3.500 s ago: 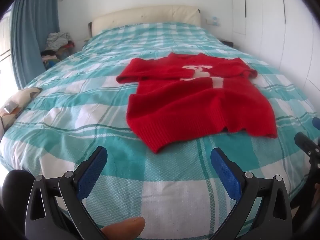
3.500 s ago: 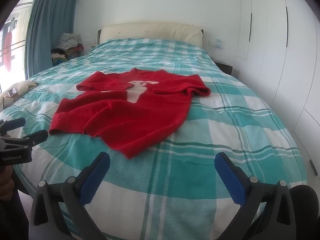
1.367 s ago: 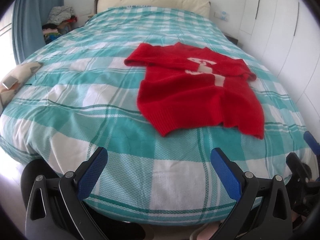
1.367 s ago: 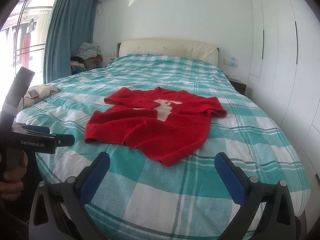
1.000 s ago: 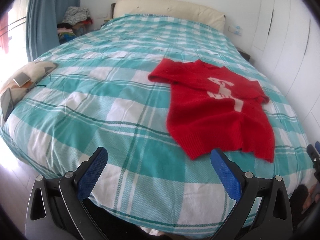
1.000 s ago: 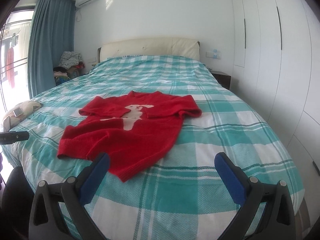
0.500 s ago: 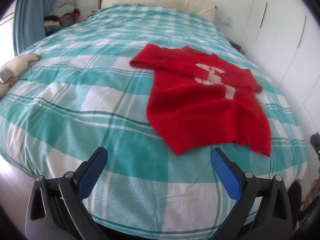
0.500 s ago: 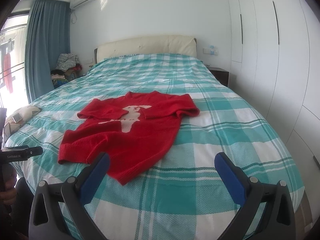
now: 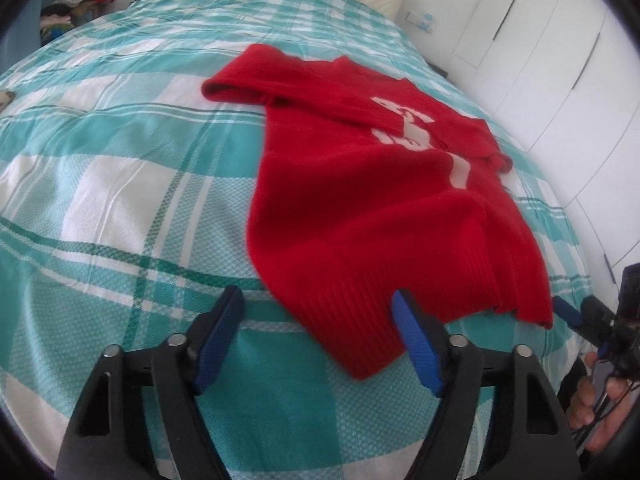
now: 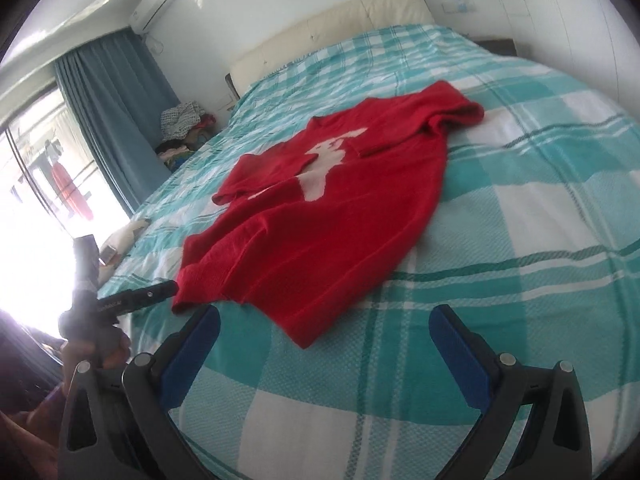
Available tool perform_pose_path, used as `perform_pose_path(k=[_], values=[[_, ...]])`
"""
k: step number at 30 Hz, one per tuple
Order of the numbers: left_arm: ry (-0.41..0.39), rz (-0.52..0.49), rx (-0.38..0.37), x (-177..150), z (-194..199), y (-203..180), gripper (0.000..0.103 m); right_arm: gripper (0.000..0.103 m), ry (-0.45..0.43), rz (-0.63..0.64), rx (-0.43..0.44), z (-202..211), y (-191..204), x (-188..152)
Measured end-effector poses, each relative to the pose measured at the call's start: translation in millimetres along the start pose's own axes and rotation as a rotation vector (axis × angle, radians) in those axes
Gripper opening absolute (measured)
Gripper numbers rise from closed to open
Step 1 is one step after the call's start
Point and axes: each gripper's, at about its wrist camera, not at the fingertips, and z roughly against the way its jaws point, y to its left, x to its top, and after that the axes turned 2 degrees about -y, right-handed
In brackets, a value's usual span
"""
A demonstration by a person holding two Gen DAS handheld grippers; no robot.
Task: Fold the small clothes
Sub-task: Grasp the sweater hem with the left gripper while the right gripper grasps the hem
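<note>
A red knitted sweater point(image 9: 372, 200) with a white figure lies flat on the teal and white checked bed point(image 9: 120, 208), its sleeves folded across the chest. My left gripper point(image 9: 318, 294) hangs low over the sweater's ribbed hem, its jaws closing. The hem's left part lies between the blue pads, which do not press on it. In the right wrist view the sweater point(image 10: 320, 220) is seen from the other side. My right gripper point(image 10: 326, 316) is open just short of the hem's near corner. Each gripper shows at the edge of the other's view, held by a hand point(image 10: 92, 344).
A cream headboard point(image 10: 328, 28) closes the far end of the bed. White wardrobe doors point(image 9: 560, 60) line one side. On the window side hang blue curtains point(image 10: 116, 120) beside a heap of clothes point(image 10: 184, 128). A pillow with a phone point(image 10: 110, 254) lies at the bed's edge.
My left gripper has come down and closer to the sweater's hem, and its jaws have narrowed. The right gripper has dropped nearer the bed and rolled, so its view now tilts.
</note>
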Motion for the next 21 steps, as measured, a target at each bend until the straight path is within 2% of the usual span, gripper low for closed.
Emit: perform_pose_path(k=[1,2,3,4,5,9,12,14,17,21], values=[[0.011,-0.018,0.003,0.8,-4.1,-4.8,0.047,0.091,0.022,-0.047,0.034,-9.5,-4.7,0.8],[0.016,-0.037,0.008,0.9,-6.4,-9.9,0.016,0.067,0.056,-0.081,0.059,-21.0,-8.2,2.4],[0.031,-0.048,0.007,1.3,-7.5,-13.7,0.006,0.038,0.098,-0.097,0.06,-32.5,-10.0,2.6],[0.034,-0.05,0.011,2.4,-3.6,-14.6,0.006,0.018,0.139,-0.096,0.028,-41.2,-10.5,2.3],[0.025,-0.05,0.007,3.3,5.8,-13.3,0.006,0.004,0.164,-0.089,0.0,-42.3,-9.2,3.1],[-0.013,-0.052,-0.033,0.4,62.6,-1.9,0.006,0.004,0.13,0.035,-0.071,16.0,5.7,11.2],[0.026,-0.057,-0.055,-6.8,73.2,-2.0,0.005,0.004,0.14,0.047,-0.121,54.0,3.4,13.1],[0.069,-0.074,-0.032,-14.3,62.1,-5.7,0.006,0.004,0.183,0.038,-0.148,56.1,-0.4,6.9],[0.124,-0.073,0.031,-28.2,42.8,-4.0,0.005,0.004,0.242,0.078,-0.253,40.5,-8.9,-5.8],[0.102,-0.048,0.051,-33.0,52.0,1.0,0.005,0.003,0.255,0.057,-0.289,41.9,-16.9,-13.5]])
